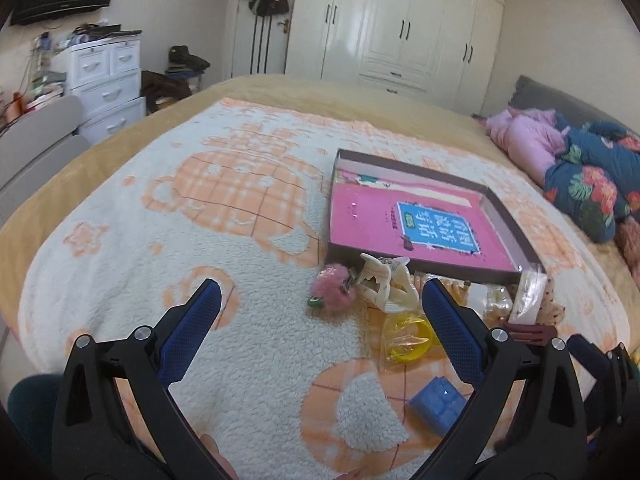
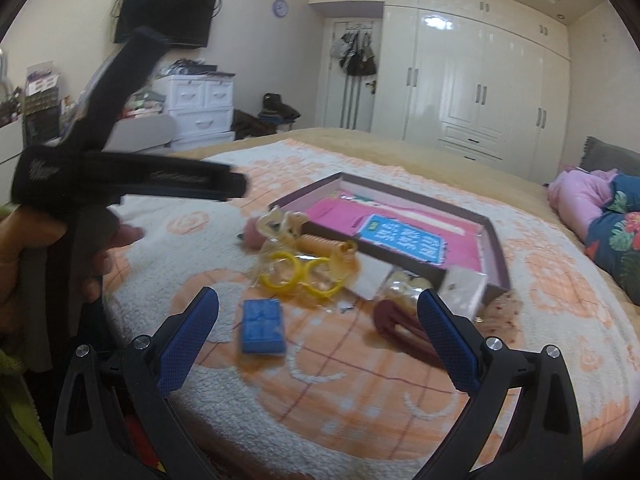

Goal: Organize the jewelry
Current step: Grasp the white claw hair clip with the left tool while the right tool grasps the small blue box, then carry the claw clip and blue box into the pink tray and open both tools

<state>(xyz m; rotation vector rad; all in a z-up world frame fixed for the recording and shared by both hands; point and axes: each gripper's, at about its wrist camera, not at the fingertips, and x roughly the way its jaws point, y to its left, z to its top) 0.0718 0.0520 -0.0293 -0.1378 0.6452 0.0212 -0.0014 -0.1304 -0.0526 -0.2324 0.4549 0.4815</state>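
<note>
A shallow brown box (image 1: 508, 216) (image 2: 494, 236) with a pink book inside lies on the bed. In front of it lie a pink fluffy clip (image 1: 334, 288), a cream claw clip (image 1: 384, 282) (image 2: 284, 222), yellow rings in a clear bag (image 1: 406, 338) (image 2: 298, 274), a small blue box (image 1: 436, 404) (image 2: 262, 328), a dark red hair clip (image 2: 400, 322) and small clear bags (image 2: 404, 284). My left gripper (image 1: 322, 300) is open and empty above the blanket, just short of the pile. My right gripper (image 2: 318, 308) is open and empty over the blue box and red clip.
The bed carries a white and orange fleece blanket (image 1: 200, 220). Folded pink and floral bedding (image 1: 580, 168) lies at the right. The left gripper's body and the hand holding it (image 2: 80, 184) fill the left of the right wrist view. Drawers (image 1: 108, 80) and wardrobes (image 1: 400, 24) stand beyond.
</note>
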